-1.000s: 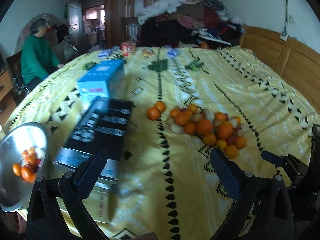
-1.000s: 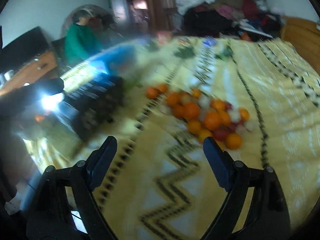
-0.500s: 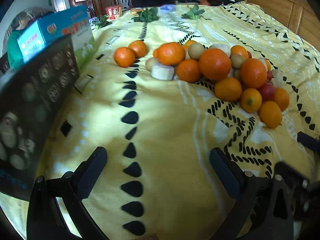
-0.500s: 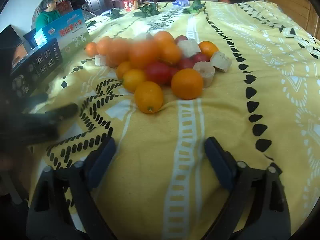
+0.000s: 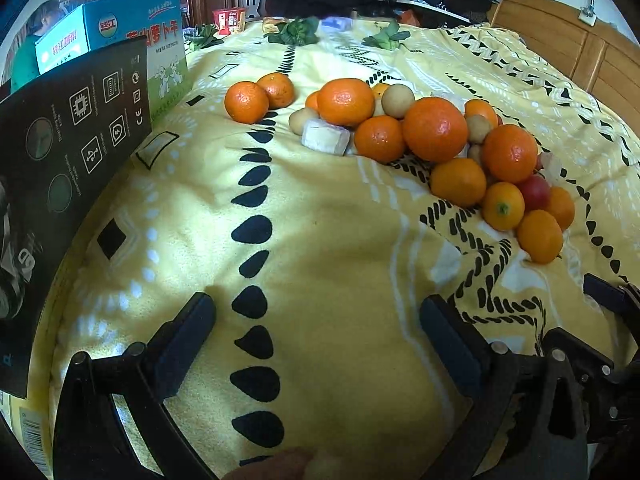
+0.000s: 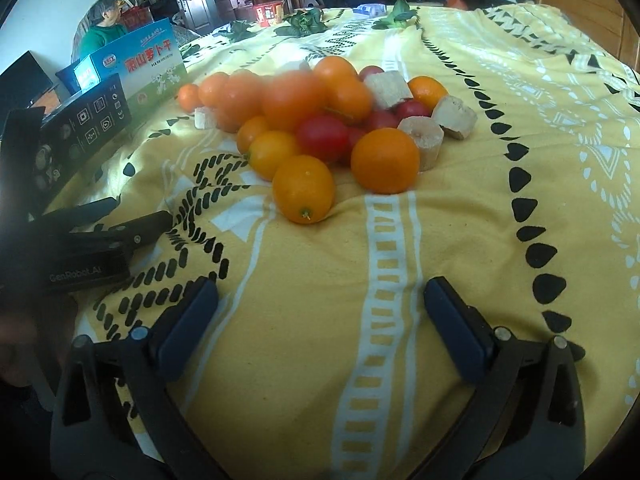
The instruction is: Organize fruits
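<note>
A heap of fruit lies on the yellow patterned cloth (image 5: 328, 240): oranges (image 5: 435, 128), small kumquats (image 6: 303, 188), red cherry tomatoes (image 6: 322, 136), brownish round fruits (image 5: 397, 100) and pale cut chunks (image 6: 422, 136). My left gripper (image 5: 316, 306) hovers low over bare cloth, short of the heap and to its left, open with nothing between its fingers. My right gripper (image 6: 320, 288) faces the heap's near side; its jaws are opening and nothing is between them. The nearest kumquat sits a little beyond its fingertips. The left gripper (image 6: 132, 212) also shows at the left of the right wrist view.
A black product box (image 5: 80, 140) and a blue carton (image 5: 120, 28) stand left of the fruit. Leafy greens (image 5: 296, 32) and a red cup (image 5: 230, 20) sit at the far end. A wooden headboard (image 5: 560, 40) is at the right. A person in green (image 6: 102, 32) sits beyond the left edge.
Both grippers have come down close to the cloth and nearer the fruit heap. The metal bowl holding fruit has left the left wrist view. The right jaws stand slightly wider.
</note>
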Demonstrator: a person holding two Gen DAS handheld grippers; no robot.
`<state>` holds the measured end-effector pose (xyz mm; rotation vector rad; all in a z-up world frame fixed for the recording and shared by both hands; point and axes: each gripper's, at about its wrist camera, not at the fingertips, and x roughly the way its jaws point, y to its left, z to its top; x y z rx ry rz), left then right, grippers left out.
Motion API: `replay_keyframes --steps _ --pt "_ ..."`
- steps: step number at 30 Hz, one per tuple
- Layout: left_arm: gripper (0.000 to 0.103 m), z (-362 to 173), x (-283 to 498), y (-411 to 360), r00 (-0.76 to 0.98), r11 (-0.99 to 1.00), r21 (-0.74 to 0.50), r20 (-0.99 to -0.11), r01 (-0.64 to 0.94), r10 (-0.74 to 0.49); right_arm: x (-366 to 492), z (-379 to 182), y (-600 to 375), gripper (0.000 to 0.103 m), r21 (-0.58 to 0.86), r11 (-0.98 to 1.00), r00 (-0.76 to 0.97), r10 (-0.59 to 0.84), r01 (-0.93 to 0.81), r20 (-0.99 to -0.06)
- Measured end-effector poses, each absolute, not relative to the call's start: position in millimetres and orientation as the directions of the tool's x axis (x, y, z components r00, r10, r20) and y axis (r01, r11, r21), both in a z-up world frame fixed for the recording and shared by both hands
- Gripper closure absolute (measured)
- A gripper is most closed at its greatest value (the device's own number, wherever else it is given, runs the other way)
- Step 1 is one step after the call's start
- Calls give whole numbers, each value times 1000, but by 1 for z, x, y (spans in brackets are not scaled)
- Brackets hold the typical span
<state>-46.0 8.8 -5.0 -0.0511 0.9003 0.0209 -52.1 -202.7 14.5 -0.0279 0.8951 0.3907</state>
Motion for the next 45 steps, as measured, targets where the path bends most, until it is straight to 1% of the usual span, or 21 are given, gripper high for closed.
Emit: replay_keyframes --steps 45 --pt "0 -6 -43 7 616 999 -29 -787 -38 1 -51 15 -203 0 140 928 562 323 -344 -762"
